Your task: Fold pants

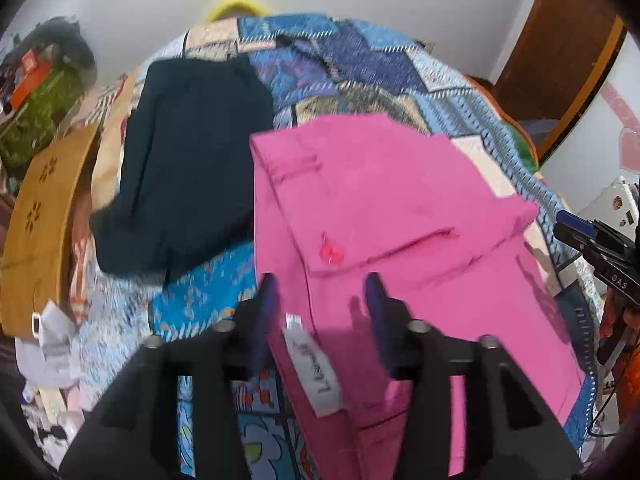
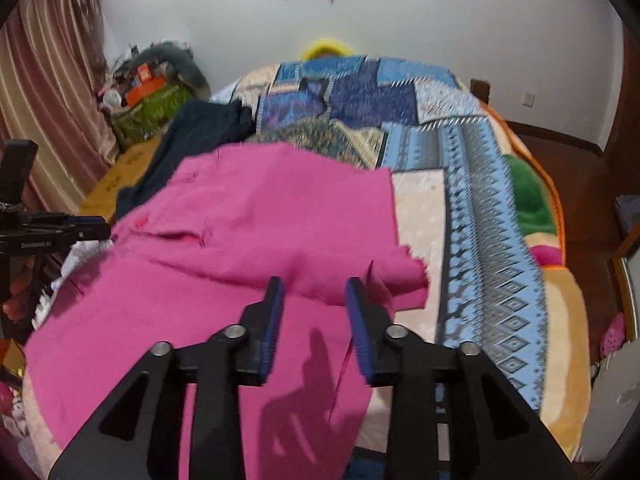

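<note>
Pink pants (image 1: 384,208) lie partly folded on a patterned bed, with a pink button and a white label (image 1: 316,372) showing. They also show in the right wrist view (image 2: 248,232), the upper part doubled over. My left gripper (image 1: 322,280) is open and empty, just above the pants' near left edge. My right gripper (image 2: 314,282) is open and empty, above the folded edge near the pants' right side. Each gripper shows at the edge of the other's view.
A dark folded garment (image 1: 192,160) lies on the bed left of the pants. The patchwork blanket (image 2: 472,200) covers the bed. A wooden board (image 1: 40,220) and clutter stand at the left. A wooden door (image 1: 560,52) is at the right.
</note>
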### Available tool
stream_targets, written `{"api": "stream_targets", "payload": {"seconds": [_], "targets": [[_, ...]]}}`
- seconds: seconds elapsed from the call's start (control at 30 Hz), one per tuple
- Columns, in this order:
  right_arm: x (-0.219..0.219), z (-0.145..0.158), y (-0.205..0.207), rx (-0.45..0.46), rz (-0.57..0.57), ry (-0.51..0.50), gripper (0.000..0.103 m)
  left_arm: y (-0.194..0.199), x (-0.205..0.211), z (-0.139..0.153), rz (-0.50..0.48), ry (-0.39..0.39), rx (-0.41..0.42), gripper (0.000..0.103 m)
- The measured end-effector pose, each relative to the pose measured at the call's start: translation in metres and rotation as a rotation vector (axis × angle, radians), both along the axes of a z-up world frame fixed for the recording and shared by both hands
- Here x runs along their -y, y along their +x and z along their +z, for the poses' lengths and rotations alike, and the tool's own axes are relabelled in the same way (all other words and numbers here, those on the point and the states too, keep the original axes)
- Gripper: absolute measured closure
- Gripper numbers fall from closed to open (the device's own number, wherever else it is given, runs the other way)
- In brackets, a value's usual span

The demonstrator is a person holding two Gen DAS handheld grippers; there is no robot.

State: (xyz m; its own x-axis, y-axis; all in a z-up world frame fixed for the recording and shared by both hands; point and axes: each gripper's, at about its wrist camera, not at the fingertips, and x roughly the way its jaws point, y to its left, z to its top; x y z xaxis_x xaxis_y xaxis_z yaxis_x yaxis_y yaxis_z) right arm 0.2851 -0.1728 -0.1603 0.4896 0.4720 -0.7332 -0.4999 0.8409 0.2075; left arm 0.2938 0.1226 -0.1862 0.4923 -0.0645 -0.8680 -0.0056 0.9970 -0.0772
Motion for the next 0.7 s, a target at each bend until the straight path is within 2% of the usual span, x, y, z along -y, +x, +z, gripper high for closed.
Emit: {"api": "stream_targets", "payload": {"seconds": [0.03,0.17,0.23,0.4,0.5,0.57,0.6,0.63,0.67,0.7], "targets": [[0.003,0.004,0.002,0.010,-0.015,0.011,0.062,0.005,-0.001,0.003,0.004,0.005,0.012,0.046],[0.012,0.009,0.014,0.029,-0.073,0.022,0.056,0.027,-0.004,-0.002,0.012,0.020,-0.005,0.045],[0.018,0.002,0.026,0.009,-0.112,0.028,0.047,0.038,-0.006,-0.012,0.015,0.011,-0.037,0.045],[0.023,-0.029,0.047,-0.092,-0.152,0.014,0.046,0.055,-0.011,-0.042,0.019,-0.023,-0.125,0.045],[0.023,-0.048,0.054,-0.149,-0.155,0.013,0.046,0.057,-0.014,-0.049,0.029,-0.056,-0.134,0.046],[0.021,-0.056,0.055,-0.166,-0.146,0.024,0.050,0.056,-0.015,-0.049,0.024,-0.082,-0.124,0.054],[0.020,-0.057,0.055,-0.167,-0.134,0.025,0.060,0.056,-0.015,-0.048,0.015,-0.088,-0.114,0.062],[0.017,-0.058,0.055,-0.170,-0.121,0.017,0.072,0.056,-0.014,-0.047,0.006,-0.082,-0.104,0.073],[0.012,-0.059,0.055,-0.167,-0.104,-0.003,0.077,0.056,-0.013,-0.046,0.001,-0.059,-0.101,0.078],[0.008,-0.059,0.053,-0.156,-0.089,-0.022,0.086,0.055,-0.011,-0.045,-0.001,-0.035,-0.097,0.085]]}}
